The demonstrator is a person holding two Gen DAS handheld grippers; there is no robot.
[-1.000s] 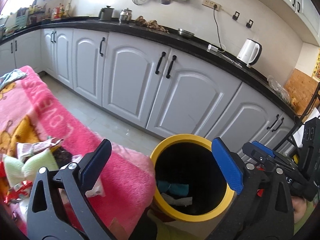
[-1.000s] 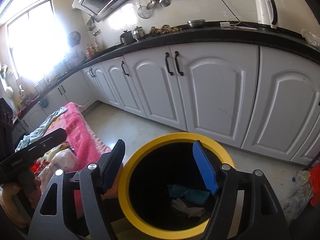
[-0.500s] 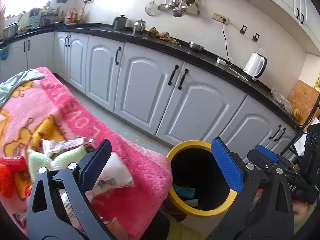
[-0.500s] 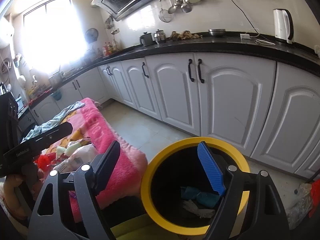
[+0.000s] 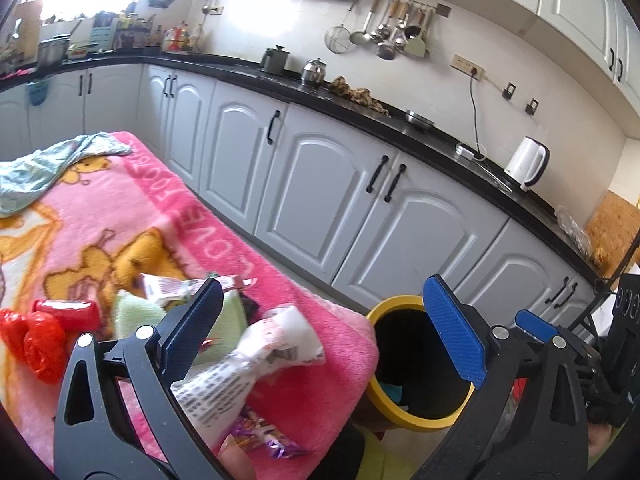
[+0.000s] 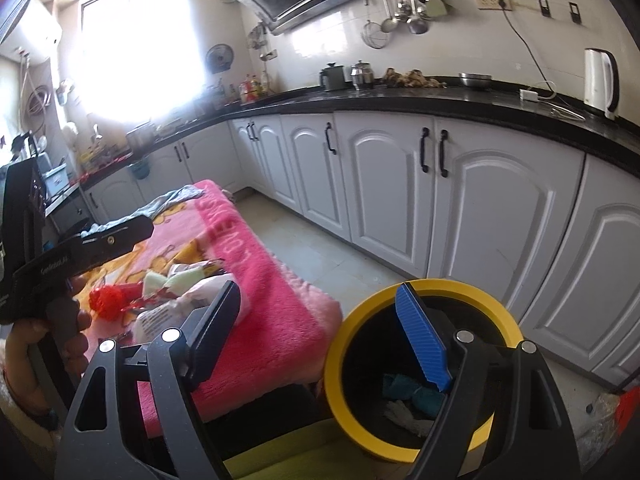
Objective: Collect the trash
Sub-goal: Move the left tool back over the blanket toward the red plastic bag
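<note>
Yellow-rimmed bin (image 6: 416, 364) holds blue scraps (image 6: 404, 386) and white paper; stands beside pink blanket (image 5: 280, 312) edge. Left gripper (image 5: 322, 332) and right gripper (image 6: 320, 332): fingers apart, empty. Bare floor (image 6: 320, 252) before cabinets.

White cabinets (image 6: 400, 184) under a black countertop (image 6: 460, 98) – pale tiled floor (image 6: 320, 256), a window (image 6: 136, 40) blazing with daylight, white wall (image 5: 440, 64).

1 yellow-rimmed bin (image 6: 416, 364) stands beside 1 pink blanket (image 5: 160, 240) carrying 1 white printed wrapper (image 5: 248, 364), 1 green sponge (image 5: 136, 312) and 1 red plastic bag (image 5: 32, 344); 1 white kettle (image 5: 526, 162) sits on the counter, 2 grippers in frame.
</note>
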